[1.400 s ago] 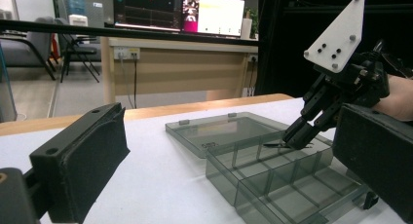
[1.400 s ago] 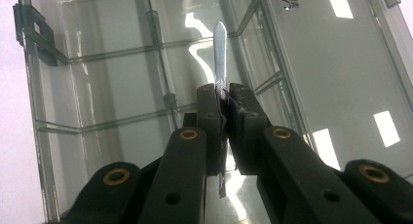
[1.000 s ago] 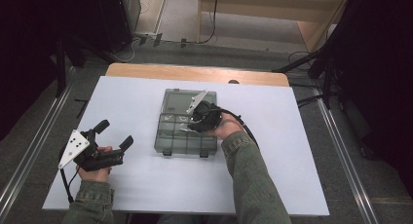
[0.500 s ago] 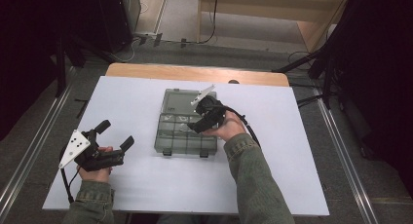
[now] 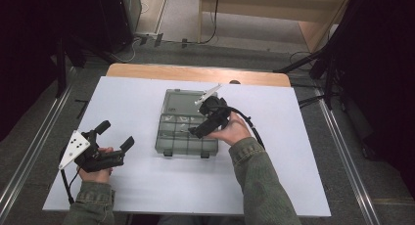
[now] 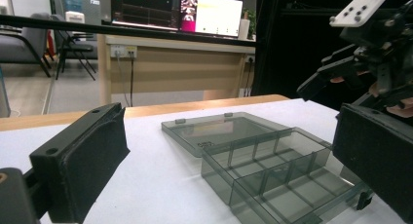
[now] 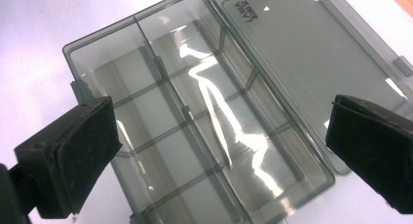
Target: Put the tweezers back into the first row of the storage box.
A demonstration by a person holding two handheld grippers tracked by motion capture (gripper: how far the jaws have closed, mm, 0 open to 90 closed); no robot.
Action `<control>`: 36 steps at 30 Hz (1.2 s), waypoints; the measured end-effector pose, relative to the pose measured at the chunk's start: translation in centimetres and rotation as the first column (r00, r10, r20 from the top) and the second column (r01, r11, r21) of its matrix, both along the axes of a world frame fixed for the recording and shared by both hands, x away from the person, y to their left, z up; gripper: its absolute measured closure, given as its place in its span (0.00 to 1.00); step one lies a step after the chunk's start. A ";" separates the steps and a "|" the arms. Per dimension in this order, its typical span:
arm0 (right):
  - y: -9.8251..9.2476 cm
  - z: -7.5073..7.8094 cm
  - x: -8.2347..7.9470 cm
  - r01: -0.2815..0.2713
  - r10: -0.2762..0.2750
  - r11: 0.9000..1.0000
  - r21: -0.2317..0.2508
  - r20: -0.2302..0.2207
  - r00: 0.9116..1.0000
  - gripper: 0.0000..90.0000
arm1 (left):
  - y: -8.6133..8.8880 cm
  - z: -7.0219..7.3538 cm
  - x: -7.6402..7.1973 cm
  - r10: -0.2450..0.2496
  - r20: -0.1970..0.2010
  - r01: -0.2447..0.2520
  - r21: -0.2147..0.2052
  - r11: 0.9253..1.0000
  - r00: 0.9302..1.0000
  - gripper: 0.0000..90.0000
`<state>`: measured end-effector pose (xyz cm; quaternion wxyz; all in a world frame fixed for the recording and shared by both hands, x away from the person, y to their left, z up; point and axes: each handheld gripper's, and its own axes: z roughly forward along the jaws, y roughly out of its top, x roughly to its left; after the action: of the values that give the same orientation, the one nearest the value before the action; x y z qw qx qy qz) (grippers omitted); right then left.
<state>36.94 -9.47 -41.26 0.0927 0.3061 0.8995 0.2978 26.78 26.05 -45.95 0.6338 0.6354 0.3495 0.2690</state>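
Observation:
A smoky grey clear compartment box [image 5: 182,137] lies open in the middle of the white table, its lid [image 5: 186,101] flat on the far side. Its compartments [image 7: 160,117] look empty, with glare across them. My right gripper [image 5: 205,120] hovers open just above the box's right half, its pads [image 7: 73,151] spread wide over the compartments. The left gripper [image 5: 116,134] is held open near the table's front left, well apart from the box. It looks along the table at the box [image 6: 272,170] and at the right gripper [image 6: 370,53].
The white table top [image 5: 303,151] has bare surface on all sides of the box. A wooden strip [image 5: 195,74] runs along its far edge. Beyond it are floor cables, dark stands and a wooden desk with monitors [image 6: 209,12].
The right gripper has shifted a little to the right and farther over the box, turning slightly. The left gripper has stayed where it was.

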 end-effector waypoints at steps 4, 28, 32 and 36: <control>-0.5 0.4 -0.8 0.019 -0.019 0.999 0.030 0.019 1.000 0.00 | 0.0 0.0 0.0 0.000 0.000 0.000 -0.001 1.000 1.000 0.00; -6.0 0.0 -6.6 0.187 -0.197 0.977 0.105 0.092 0.976 0.00 | -0.2 -0.1 0.3 -0.001 -0.008 0.001 -0.018 1.000 1.000 0.00; -7.1 -0.4 -7.1 0.214 -0.225 0.970 0.114 0.095 0.970 0.00 | -0.3 -0.2 0.4 -0.008 -0.015 0.007 -0.017 1.000 1.000 0.00; -7.9 -0.7 -7.6 0.230 -0.242 0.967 0.113 0.108 0.964 0.00 | -0.4 -0.2 0.4 -0.009 -0.017 0.009 -0.014 1.000 1.000 0.00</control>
<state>29.37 -17.39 -41.95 0.1668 0.3969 0.8333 0.3468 27.16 25.68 -46.16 0.6363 0.6350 0.3540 0.2581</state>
